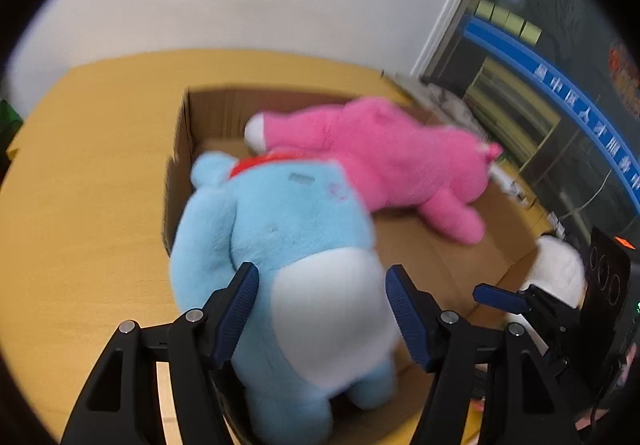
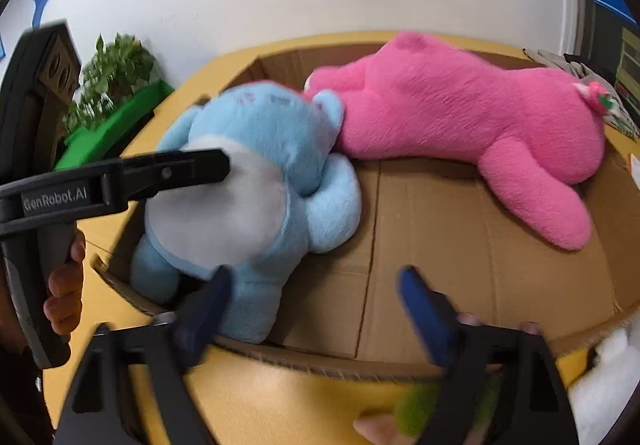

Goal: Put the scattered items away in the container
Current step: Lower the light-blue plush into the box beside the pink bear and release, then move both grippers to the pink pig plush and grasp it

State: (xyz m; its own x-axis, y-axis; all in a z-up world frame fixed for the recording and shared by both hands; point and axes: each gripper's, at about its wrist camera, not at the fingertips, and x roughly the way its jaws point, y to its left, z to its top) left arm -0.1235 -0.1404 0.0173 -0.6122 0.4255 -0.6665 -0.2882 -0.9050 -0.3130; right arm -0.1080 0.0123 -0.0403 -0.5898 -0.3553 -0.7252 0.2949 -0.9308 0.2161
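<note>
A yellow wooden bench (image 1: 92, 181) carries an open brown cardboard box (image 2: 440, 237), which takes up most of its top. Inside the box, along the far wall, a big pink plush bear (image 2: 460, 113) lies stretched out on its side. Next to it, at the box's left end, lies a smaller light-blue plush animal with a white belly and a red collar (image 1: 280, 221), its head touching the pink bear and its legs over the near rim.

The left tool (image 1: 322, 309) sits on either side of the blue toy's white belly, its blue ribbed pads just beside the fur with a thin gap showing, so it is not clamping the toy. A hand (image 2: 64, 281) grips its black handle. The right tool (image 2: 314, 297) hangs over the near edge of the box with its jaws spread wide and nothing between them; only bare cardboard floor shows in the gap.

A white fluffy thing (image 2: 608, 385) lies on the bench outside the box's right corner, and a green fuzzy object (image 2: 420, 409), blurred, sits below the right tool. A potted green plant (image 2: 112, 81) stands by the white wall.
</note>
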